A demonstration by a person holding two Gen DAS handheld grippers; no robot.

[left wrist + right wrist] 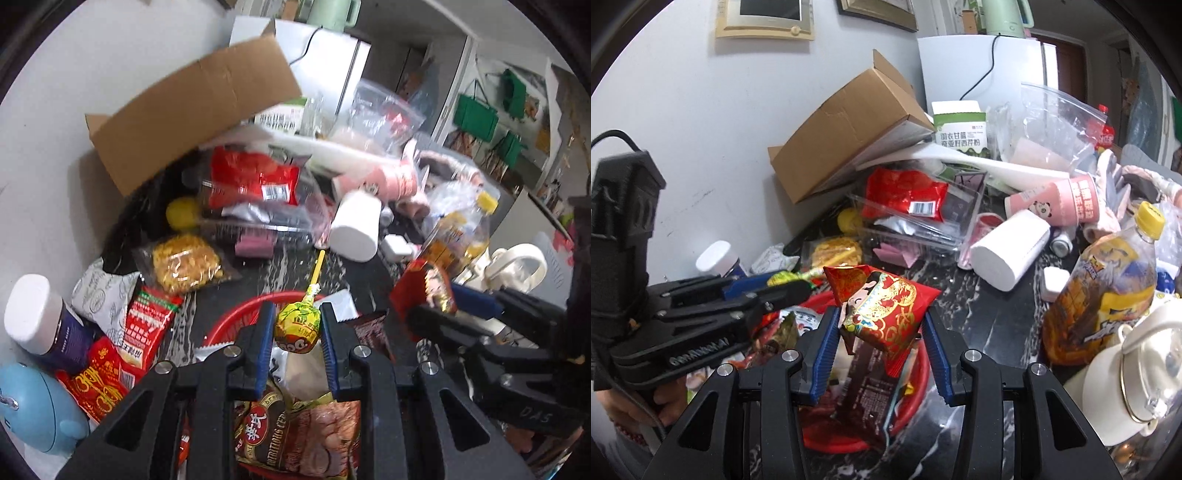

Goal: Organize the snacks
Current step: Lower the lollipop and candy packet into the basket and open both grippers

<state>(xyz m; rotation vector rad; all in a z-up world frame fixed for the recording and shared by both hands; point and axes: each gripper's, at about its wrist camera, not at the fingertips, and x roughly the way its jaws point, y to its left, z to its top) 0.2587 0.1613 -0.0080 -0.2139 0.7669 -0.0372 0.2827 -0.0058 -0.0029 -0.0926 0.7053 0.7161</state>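
snacks: lollipop (pixel 297 326) clamped in left gripper (pixel 297 332) fingers above the red basket (pixel 236 317). red packet (pixel 886 310) clamped in right gripper (pixel 882 332) fingers over the same basket, which holds other packets.

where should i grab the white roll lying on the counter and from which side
Grip the white roll across its round body near the middle, coming from above. It lies on its side on the dark counter, flat end toward the camera, so the curved sides face the pads. The pink cup behind and the small white box alongside crowd a level approach.
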